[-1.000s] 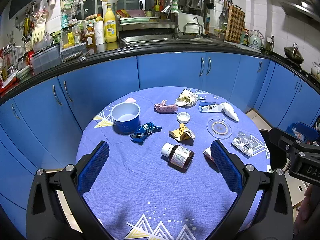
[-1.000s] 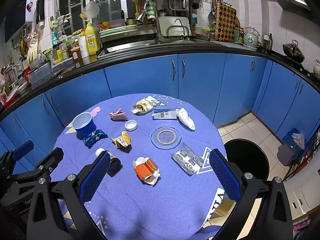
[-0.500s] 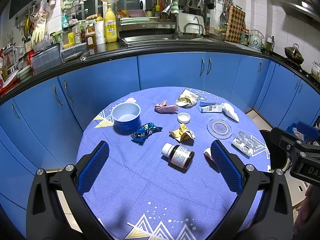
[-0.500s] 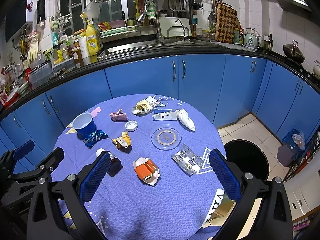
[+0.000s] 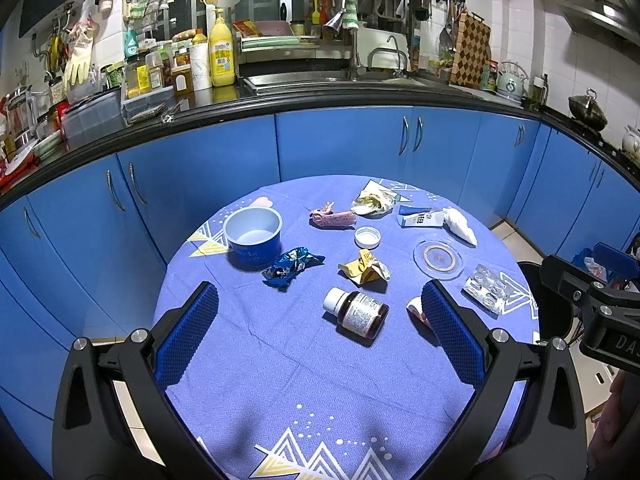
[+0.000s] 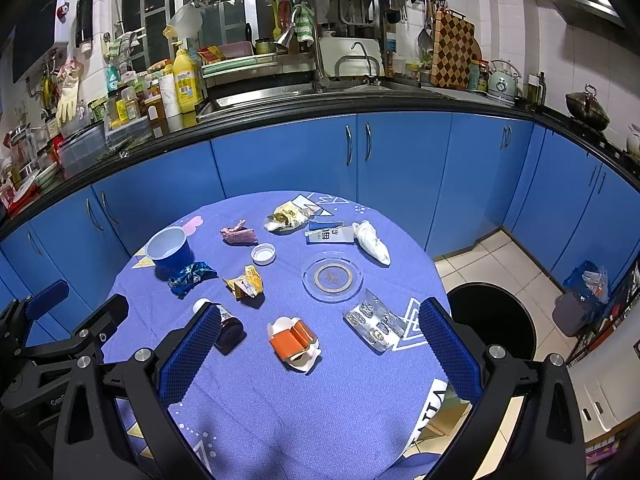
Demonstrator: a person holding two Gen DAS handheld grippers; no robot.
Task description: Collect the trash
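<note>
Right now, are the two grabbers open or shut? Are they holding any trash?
Left gripper: open, holding nothing, above the table.
Right gripper: open, holding nothing, above the table.

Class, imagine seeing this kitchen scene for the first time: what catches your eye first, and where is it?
A round table in a blue cloth, strewn with litter: an orange-and-white carton near the front, a brown bottle lying on its side. Right of it, a black bin stands on the floor.
</note>
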